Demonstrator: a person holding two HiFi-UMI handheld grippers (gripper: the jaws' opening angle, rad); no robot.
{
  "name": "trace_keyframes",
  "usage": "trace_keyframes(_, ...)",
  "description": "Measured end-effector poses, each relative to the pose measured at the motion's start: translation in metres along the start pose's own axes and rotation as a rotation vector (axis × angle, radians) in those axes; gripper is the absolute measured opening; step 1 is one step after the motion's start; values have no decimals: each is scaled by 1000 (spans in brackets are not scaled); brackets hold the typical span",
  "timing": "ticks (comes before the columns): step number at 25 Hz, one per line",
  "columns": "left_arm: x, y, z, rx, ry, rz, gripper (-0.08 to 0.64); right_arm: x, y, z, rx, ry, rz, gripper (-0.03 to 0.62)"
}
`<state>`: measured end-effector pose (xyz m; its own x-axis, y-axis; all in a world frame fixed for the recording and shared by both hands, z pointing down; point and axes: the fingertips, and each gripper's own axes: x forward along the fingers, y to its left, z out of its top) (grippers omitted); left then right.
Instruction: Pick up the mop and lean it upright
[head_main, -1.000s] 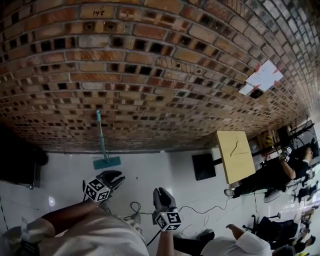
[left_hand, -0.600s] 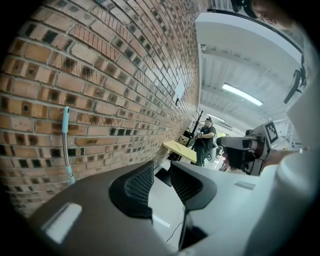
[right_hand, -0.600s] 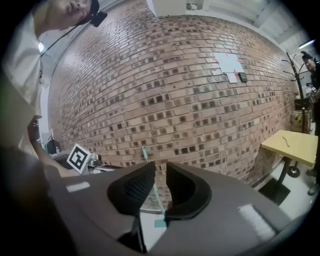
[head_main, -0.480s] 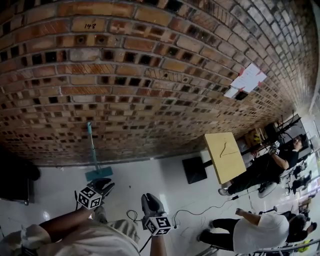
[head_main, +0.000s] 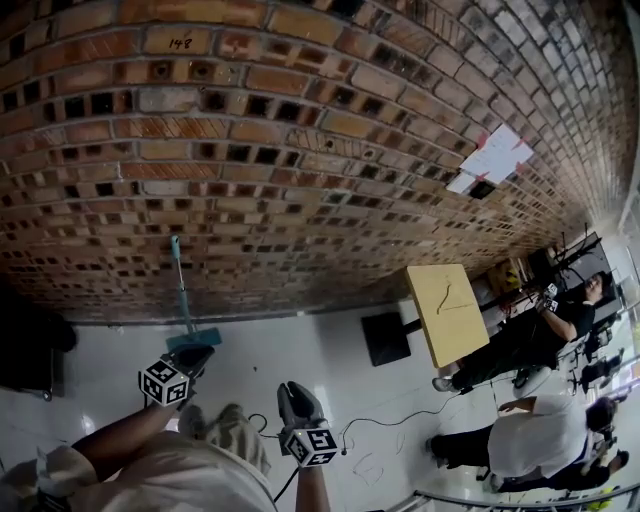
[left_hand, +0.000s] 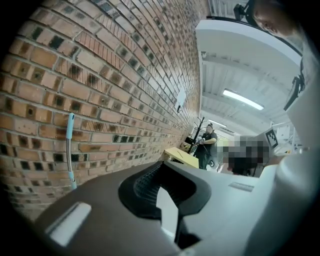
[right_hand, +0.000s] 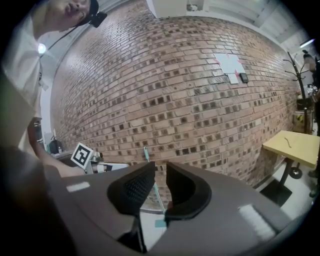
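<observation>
The mop (head_main: 180, 290) leans upright against the brick wall, its teal-tipped handle up and its teal head (head_main: 193, 338) on the white floor. The mop (left_hand: 68, 150) also stands left of the jaws in the left gripper view. My left gripper (head_main: 190, 358) is just in front of the mop head; its jaws have just been closing and are shut with nothing between them (left_hand: 162, 172). My right gripper (head_main: 297, 398) hangs further right and nearer me. Its jaws stand a narrow gap apart (right_hand: 160, 180), and the mop handle (right_hand: 146, 152) shows through that gap, far off.
A yellow table (head_main: 447, 312) with a black base (head_main: 385, 337) stands at the right by the wall. Two people (head_main: 530, 340) (head_main: 525, 440) are further right. A cable (head_main: 380, 420) lies on the floor, something dark (head_main: 25, 360) stands at the left, and white sheets (head_main: 492, 158) hang on the wall.
The left gripper's jaws, apart a second ago, have come together. A person in white has walked in at the lower right. The mop stays against the wall.
</observation>
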<state>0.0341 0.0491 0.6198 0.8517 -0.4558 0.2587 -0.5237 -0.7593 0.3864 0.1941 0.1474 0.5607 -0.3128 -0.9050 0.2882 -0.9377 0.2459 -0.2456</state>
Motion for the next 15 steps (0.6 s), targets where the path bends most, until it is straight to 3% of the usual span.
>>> trace_keyframes(7, 7, -10, 12, -31, -47, -5, 17, 11, -21, 6, -13, 16, 60, 63)
trace_keyframes(15, 26, -13, 16, -71, -42, 8, 15, 24, -45, 34, -21, -3, 121, 63)
